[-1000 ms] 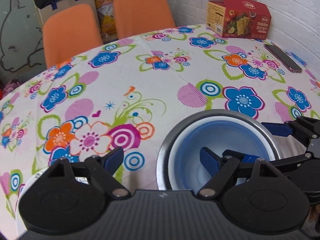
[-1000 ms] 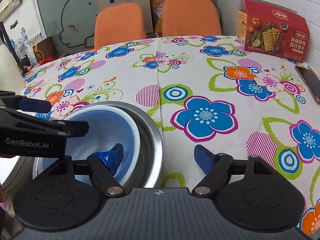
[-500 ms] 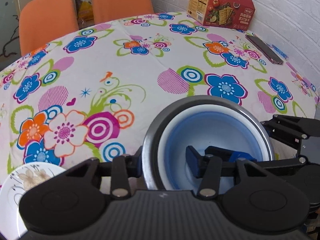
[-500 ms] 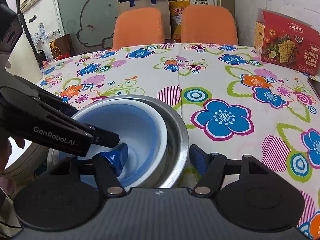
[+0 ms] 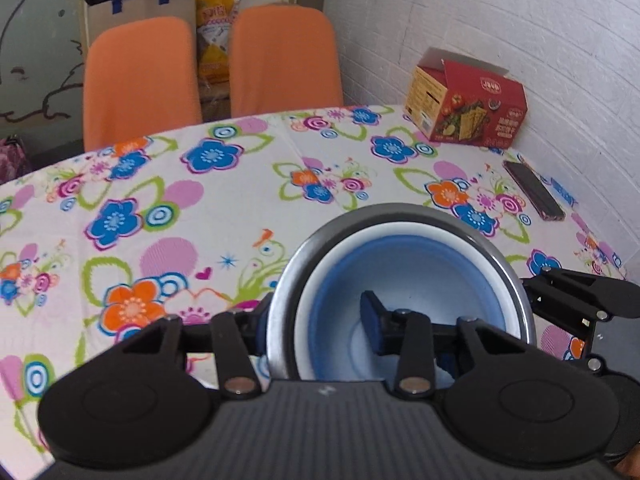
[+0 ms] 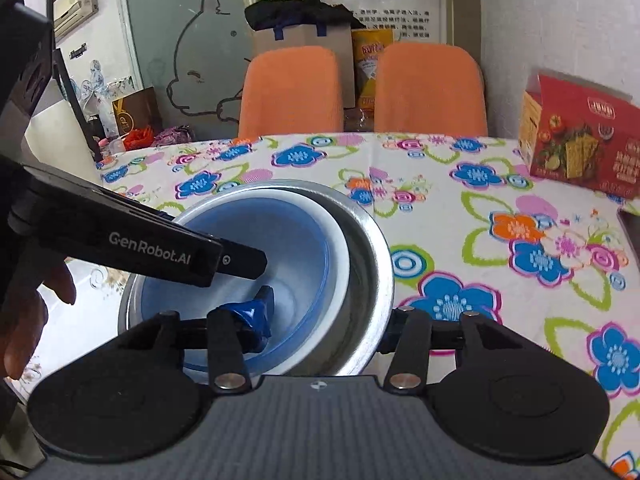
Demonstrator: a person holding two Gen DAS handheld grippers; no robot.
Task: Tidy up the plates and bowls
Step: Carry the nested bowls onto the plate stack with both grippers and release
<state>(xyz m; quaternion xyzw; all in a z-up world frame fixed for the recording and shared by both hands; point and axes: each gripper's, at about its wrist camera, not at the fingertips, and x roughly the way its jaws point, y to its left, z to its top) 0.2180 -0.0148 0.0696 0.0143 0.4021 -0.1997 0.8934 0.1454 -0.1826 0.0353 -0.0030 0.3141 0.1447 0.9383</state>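
Gripping opposite rims, I hold the nested bowl stack (blue plastic bowl [image 5: 404, 280] inside round steel bowl [image 6: 360, 240]) between left gripper [image 5: 316, 320] and right gripper [image 6: 324, 320], both pinching, above the table.

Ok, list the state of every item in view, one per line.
Metal bowl: upright, gripped on opposite rim sides by both tongs.
Blue bowl: nested inside it.
Left tongs: shut on the rims.
Right tongs: shut on the rims.
Cracker box: flap open.
Phone: lying flat.
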